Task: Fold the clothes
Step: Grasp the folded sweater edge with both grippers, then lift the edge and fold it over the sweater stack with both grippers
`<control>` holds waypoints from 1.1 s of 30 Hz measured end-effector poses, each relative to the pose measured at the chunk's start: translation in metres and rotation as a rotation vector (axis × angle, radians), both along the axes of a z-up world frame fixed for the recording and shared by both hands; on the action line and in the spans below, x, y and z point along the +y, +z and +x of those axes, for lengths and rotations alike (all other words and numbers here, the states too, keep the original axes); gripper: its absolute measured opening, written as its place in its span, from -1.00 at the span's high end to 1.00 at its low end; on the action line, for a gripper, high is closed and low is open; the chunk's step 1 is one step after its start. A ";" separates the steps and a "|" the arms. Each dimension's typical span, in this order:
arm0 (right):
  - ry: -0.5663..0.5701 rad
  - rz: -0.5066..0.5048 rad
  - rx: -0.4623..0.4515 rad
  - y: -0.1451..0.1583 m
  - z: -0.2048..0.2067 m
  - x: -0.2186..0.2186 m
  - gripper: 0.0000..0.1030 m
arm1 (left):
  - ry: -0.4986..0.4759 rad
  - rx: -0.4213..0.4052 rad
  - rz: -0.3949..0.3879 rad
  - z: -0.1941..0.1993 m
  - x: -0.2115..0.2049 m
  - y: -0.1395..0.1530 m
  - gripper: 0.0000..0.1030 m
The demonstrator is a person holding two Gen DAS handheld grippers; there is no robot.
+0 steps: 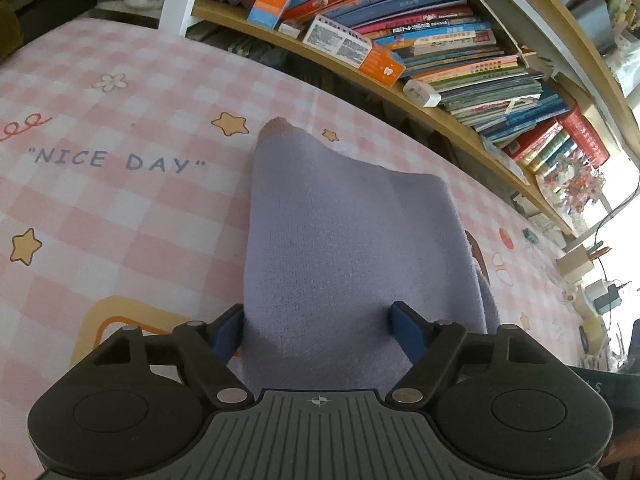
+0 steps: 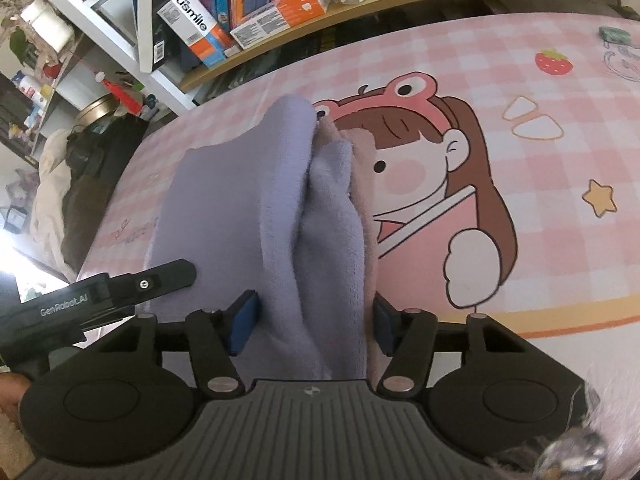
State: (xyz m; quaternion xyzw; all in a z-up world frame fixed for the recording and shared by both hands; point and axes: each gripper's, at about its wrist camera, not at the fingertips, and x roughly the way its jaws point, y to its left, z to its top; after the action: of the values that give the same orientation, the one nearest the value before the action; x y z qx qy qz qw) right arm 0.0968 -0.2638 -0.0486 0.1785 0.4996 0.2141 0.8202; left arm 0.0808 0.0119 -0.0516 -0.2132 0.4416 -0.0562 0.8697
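Observation:
A lavender knitted garment (image 1: 340,240) with a pinkish cuff hangs above the pink checked table cover (image 1: 100,208). My left gripper (image 1: 318,326) has the cloth bunched between its blue pads, gripped on its near edge. My right gripper (image 2: 314,320) is shut on another bunched part of the same garment (image 2: 280,208), which folds into thick pleats in front of it. The left gripper's body (image 2: 100,296) shows at the lower left of the right wrist view, close beside the cloth.
The table cover (image 2: 540,160) bears a cartoon girl, stars and the words "NICE DAY". A wooden shelf (image 1: 440,52) crammed with books and boxes runs along the far edge. A white shelving unit (image 2: 100,40) with bottles stands at the left.

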 end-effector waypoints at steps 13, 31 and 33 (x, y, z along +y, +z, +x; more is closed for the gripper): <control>0.168 -0.216 -0.276 0.040 -0.026 0.034 0.51 | -0.073 -0.078 0.244 -0.009 -0.039 0.028 0.02; 0.006 -0.005 0.006 0.001 -0.006 0.001 0.12 | -0.025 0.035 0.035 0.003 -0.011 0.002 -0.34; 0.020 -0.022 -0.017 0.005 -0.008 0.005 0.26 | -0.027 0.031 0.054 0.003 -0.015 0.004 -0.25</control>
State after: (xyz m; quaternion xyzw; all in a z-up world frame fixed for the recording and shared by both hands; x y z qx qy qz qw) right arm 0.0893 -0.2590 -0.0441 0.1627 0.4966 0.2184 0.8241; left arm 0.0836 -0.0028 -0.0474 -0.1844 0.4592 -0.0524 0.8674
